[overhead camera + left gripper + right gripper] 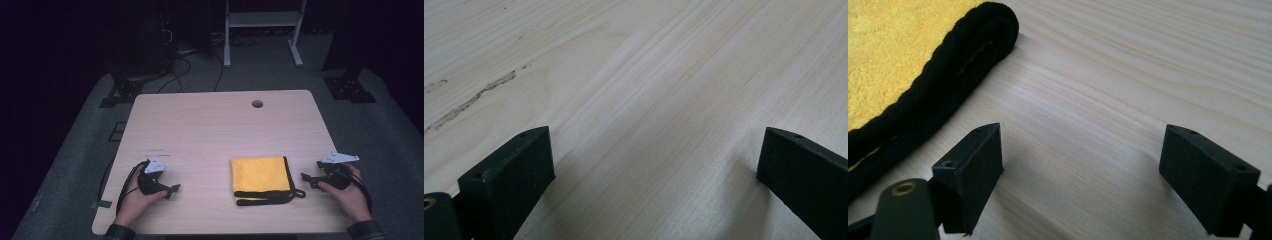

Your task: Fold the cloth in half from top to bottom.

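Sitting folded at lower centre, cloth [260, 175]; both grippers, left [172, 189] and right [306, 178], spread and empty. Possibly risking dragging folds apart by catching black trim [938, 85].

1. We see our right gripper [1080, 175] low over the pale wooden table [1128, 85], its two black jaws standing wide apart with only bare wood between them.
2. A folded yellow cloth [893, 45] lies at upper left.
3. Its thick black hem [948, 75] runs just beside our left jaw, without touching it.
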